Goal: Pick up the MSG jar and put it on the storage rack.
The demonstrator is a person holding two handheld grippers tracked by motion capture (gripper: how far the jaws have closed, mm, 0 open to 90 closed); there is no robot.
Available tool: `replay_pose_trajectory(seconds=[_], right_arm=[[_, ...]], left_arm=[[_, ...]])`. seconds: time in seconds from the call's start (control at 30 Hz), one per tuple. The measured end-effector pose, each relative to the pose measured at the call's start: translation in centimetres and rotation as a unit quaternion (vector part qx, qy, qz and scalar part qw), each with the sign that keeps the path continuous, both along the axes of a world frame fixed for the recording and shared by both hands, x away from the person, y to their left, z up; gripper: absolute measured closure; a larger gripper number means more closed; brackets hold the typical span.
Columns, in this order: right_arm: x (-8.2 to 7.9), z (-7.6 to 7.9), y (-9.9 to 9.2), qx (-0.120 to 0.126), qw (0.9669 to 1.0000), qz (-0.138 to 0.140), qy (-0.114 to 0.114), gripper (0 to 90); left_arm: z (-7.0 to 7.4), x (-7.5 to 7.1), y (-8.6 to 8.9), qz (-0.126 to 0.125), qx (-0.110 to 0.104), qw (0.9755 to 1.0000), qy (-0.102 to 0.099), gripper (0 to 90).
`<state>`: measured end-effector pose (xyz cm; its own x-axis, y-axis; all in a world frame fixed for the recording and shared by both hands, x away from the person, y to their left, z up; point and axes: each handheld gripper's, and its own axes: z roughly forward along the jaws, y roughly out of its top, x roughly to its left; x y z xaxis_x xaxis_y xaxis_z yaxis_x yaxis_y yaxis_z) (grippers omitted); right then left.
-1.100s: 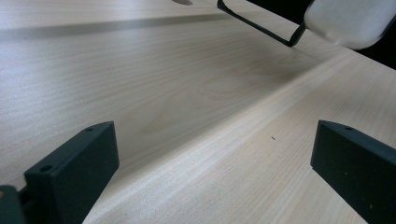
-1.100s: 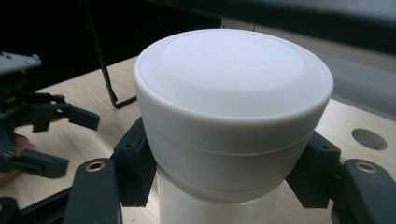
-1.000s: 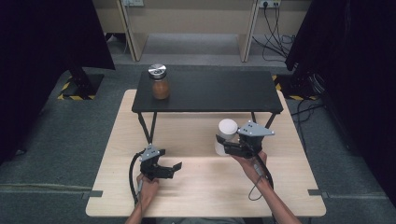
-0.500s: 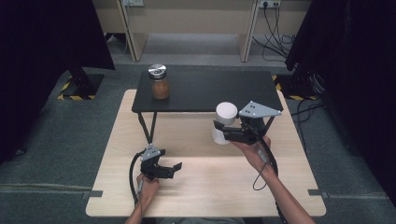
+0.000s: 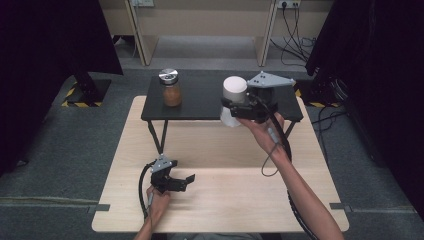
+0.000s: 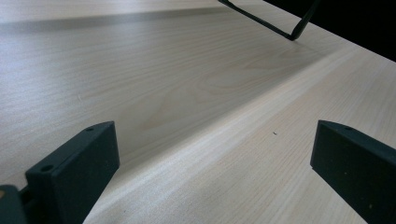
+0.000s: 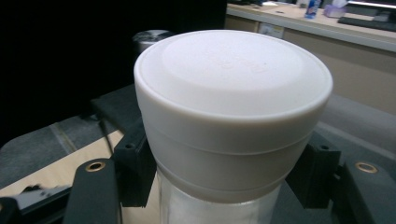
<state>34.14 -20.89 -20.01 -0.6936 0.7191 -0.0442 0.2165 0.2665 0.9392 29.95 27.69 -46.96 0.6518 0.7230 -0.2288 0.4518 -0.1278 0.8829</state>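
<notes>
High view: a white-lidded jar (image 5: 233,100) is held by the right tool (image 5: 235,107), lifted clear of the light wooden worktop (image 5: 225,200) and seen against the front edge of a low black shelf (image 5: 200,105) that stands on the worktop's far half. The jar is kept upright, gripped on its body just below the white lid. The grey three-cornered plate (image 5: 270,80) is seen on top of the right tool. A brown jar with a silver lid (image 5: 171,89) is placed on the shelf's left part, well apart from the held jar. The left tool (image 5: 186,181) is rested low at the worktop's near edge, its jaws set wide with nothing between them.

Left gripper view: the two black jaws are shown far apart over bare wood grain of the worktop (image 6: 187,93). A thin black shelf leg (image 6: 280,28) is seen at the far top.

Right gripper view: the white lid (image 7: 233,93) of the jar is seen close up; the jaws are pressed against the jar's sides under the lid. The silver lid (image 7: 149,37) is glimpsed behind, at the left.
</notes>
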Motion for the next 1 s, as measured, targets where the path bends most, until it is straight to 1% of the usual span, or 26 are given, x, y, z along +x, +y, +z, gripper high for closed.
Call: replay_pose_trajectory(seconds=[0.17,0.2,0.23,0.27,0.3,0.37,0.4,0.5,0.53,0.6,0.7,0.73,0.87,1.0], right_arm=[[1.6,0.6,1.3,-0.001,0.9997,-0.024,0.004,35.6],[2.3,0.8,1.7,0.0,0.9994,-0.034,0.007,35.5],[2.3,0.8,1.7,0.0,0.9994,-0.034,0.007,35.5],[3.0,0.8,2.1,0.003,0.9989,-0.045,0.012,35.6],[3.4,0.8,2.2,0.004,0.9986,-0.051,0.014,35.6],[4.1,0.8,2.6,0.005,0.9978,-0.063,0.017,35.6],[4.1,0.8,2.6,0.005,0.9978,-0.063,0.017,35.6],[5.3,0.6,3.1,0.009,0.9961,-0.084,0.025,35.6],[5.3,0.6,3.1,0.009,0.9961,-0.084,0.025,35.6],[5.9,0.5,3.5,0.008,0.9952,-0.095,0.023,35.6],[6.2,0.5,3.8,0.005,0.9949,-0.099,0.021,35.6],[6.4,0.5,4.1,0.002,0.9942,-0.105,0.022,35.6],[6.9,0.4,4.3,0.004,0.9934,-0.112,0.025,35.6],[7.3,0.2,4.8,-0.002,0.9926,-0.119,0.025,35.6]], left_arm=[[0.0,0.0,0.0,-0.001,0.0,1.0,0.0,0.6],[0.0,0.0,0.0,-0.001,0.0,1.0,0.0,0.6],[0.0,0.0,0.0,-0.001,0.0,1.0,0.0,0.6],[0.0,0.0,0.0,-0.001,-0.001,1.0,0.001,0.6],[0.0,0.0,0.0,-0.001,-0.001,1.0,0.001,0.6],[0.0,0.0,0.0,-0.002,-0.001,1.0,0.001,0.6],[0.0,0.0,0.0,-0.002,-0.001,1.0,0.001,0.6],[0.0,0.1,0.0,-0.003,0.0,1.0,0.001,0.6],[0.0,0.1,0.0,-0.003,0.0,1.0,0.001,0.6],[0.0,0.1,0.0,-0.004,0.001,1.0,0.001,0.6],[0.0,0.1,0.0,-0.004,0.001,1.0,0.0,0.6],[0.0,0.1,0.0,-0.004,0.001,1.0,0.0,0.6],[0.0,0.1,0.0,-0.004,0.001,1.0,0.0,0.6],[0.0,0.1,0.0,-0.005,0.001,1.0,0.0,0.6]])
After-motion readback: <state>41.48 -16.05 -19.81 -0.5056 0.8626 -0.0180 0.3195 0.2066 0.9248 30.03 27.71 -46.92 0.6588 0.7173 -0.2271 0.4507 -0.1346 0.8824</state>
